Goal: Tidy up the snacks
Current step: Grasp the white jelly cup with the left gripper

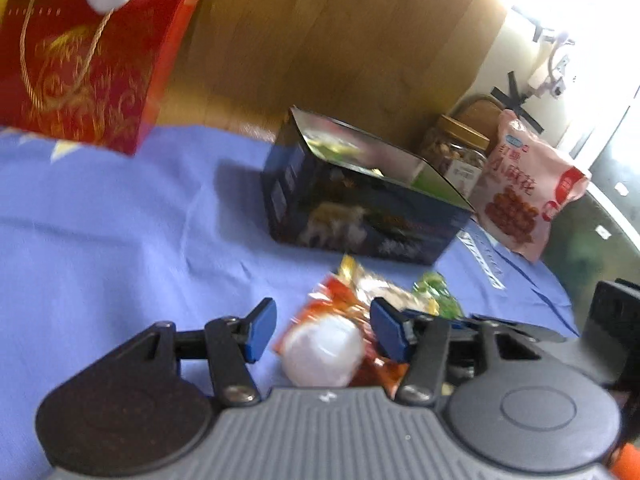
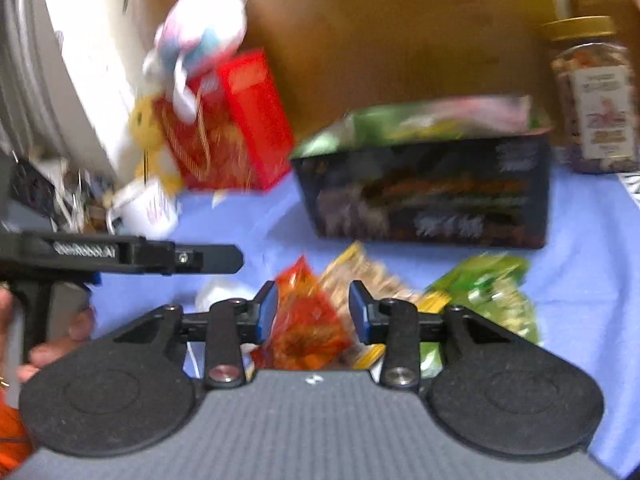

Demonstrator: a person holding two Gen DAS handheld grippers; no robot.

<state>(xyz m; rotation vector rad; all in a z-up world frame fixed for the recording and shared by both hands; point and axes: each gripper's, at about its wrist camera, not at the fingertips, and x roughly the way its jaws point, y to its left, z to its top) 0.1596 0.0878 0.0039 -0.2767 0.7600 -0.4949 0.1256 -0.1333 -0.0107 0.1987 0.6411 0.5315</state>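
Several small snack packets lie in a heap on the blue cloth (image 1: 120, 220) in front of an open dark box (image 1: 360, 216) (image 2: 432, 200) that holds more packets. My left gripper (image 1: 324, 330) stands open over the heap. A white round packet (image 1: 324, 350) and an orange packet (image 1: 320, 304) show between and below its blue pads. My right gripper (image 2: 314, 312) is open too and straddles the orange packet (image 2: 308, 320). Its left pad sits right at the packet's edge. A beige packet (image 2: 360, 276) and a green packet (image 2: 488, 292) lie beside it.
A red gift bag (image 1: 88, 60) (image 2: 228, 132) stands at the back left, with a plush toy (image 2: 204, 32) and a white mug (image 2: 148, 208) near it. A gold-lidded jar (image 1: 456, 152) (image 2: 592, 104) and a pink snack bag (image 1: 520, 200) stand right of the box. A wooden panel rises behind.
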